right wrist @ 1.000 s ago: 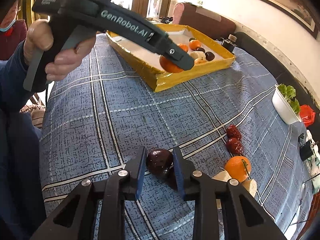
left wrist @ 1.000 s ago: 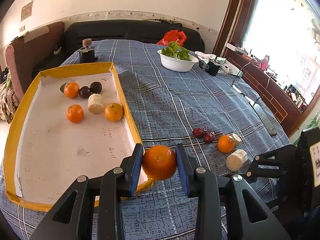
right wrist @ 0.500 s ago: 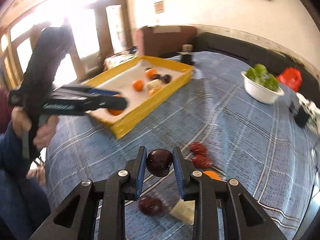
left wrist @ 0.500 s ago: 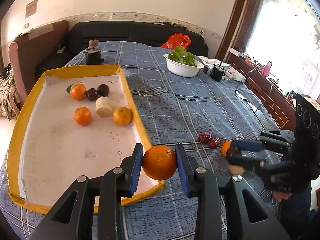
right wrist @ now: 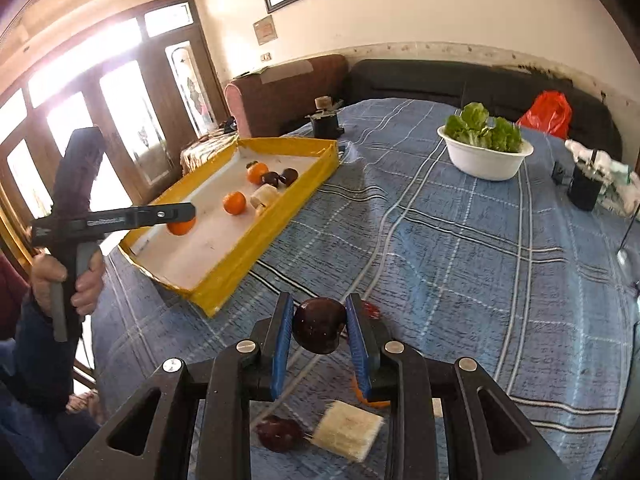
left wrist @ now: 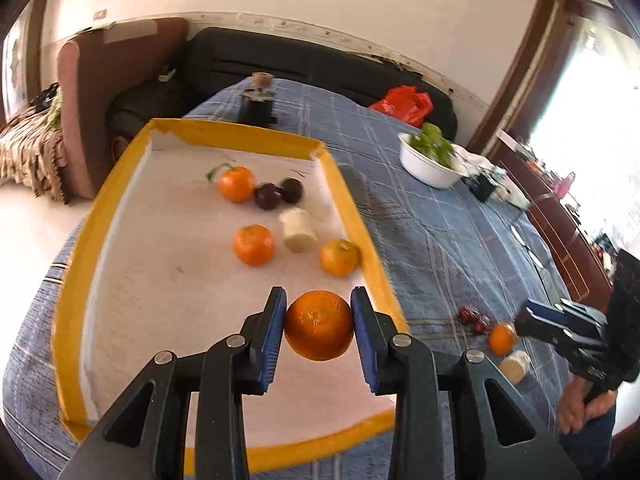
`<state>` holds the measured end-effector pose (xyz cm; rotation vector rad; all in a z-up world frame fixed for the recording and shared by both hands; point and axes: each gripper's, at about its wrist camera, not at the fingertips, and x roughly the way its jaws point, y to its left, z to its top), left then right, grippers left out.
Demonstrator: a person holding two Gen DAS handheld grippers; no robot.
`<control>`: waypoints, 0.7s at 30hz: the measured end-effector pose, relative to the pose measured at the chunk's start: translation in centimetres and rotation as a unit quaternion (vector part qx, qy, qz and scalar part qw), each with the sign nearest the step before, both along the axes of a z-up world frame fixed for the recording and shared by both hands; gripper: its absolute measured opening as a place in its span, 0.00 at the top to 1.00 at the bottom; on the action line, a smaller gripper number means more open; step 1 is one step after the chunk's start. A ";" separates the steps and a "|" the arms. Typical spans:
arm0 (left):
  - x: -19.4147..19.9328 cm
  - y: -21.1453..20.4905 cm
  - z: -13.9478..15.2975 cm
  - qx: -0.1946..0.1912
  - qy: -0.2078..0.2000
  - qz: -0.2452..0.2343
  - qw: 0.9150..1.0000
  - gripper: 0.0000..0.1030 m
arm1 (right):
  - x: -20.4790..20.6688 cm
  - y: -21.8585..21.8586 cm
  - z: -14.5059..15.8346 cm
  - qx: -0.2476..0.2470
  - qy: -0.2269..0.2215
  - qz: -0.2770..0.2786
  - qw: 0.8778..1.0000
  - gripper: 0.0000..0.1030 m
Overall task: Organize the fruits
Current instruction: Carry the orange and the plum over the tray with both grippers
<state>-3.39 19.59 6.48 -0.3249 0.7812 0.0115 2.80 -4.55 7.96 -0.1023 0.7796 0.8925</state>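
Note:
My left gripper point(left wrist: 319, 330) is shut on an orange point(left wrist: 319, 331) and hangs over the near part of the yellow-rimmed tray point(left wrist: 354, 216). Inside the tray lie three oranges point(left wrist: 253, 245), two dark plums point(left wrist: 267, 196) and a pale banana piece point(left wrist: 298, 230). My right gripper point(right wrist: 320, 326) is shut on a dark plum point(right wrist: 319, 325), lifted above the blue checked cloth to the right of the tray point(right wrist: 256, 248). Below it on the cloth lie another plum point(right wrist: 279, 434), a pale banana piece point(right wrist: 347, 429), red fruits point(right wrist: 371, 310) and a partly hidden orange.
A white bowl of greens point(right wrist: 484, 156) stands at the back right of the table. A small black device point(right wrist: 325, 122) sits behind the tray, a black cup point(right wrist: 585, 189) at the right edge. A red bag point(right wrist: 548, 114) lies on the dark sofa. A hand point(right wrist: 72, 284) grips the left tool.
The left gripper carried its orange leftward from beside the tray's rim to over the tray floor. The right gripper lifted its plum off the cloth and rolled, its view swinging toward the tray.

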 end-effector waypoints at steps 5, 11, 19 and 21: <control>0.9 1.9 -0.2 0.007 0.010 0.026 1.000 0.69 | -0.9 3.0 2.4 0.016 -0.002 0.017 1.000 0.71; 1.2 3.8 0.1 0.006 0.009 0.044 0.999 0.69 | -1.4 9.2 3.7 0.010 0.014 0.037 0.999 0.71; 2.1 6.6 0.6 0.009 0.022 0.047 0.999 0.69 | 0.1 15.9 1.8 -0.002 0.076 0.033 0.997 0.71; 2.8 7.3 0.5 0.008 0.031 0.048 0.998 0.69 | 0.7 17.1 1.3 -0.007 0.085 0.027 0.996 0.71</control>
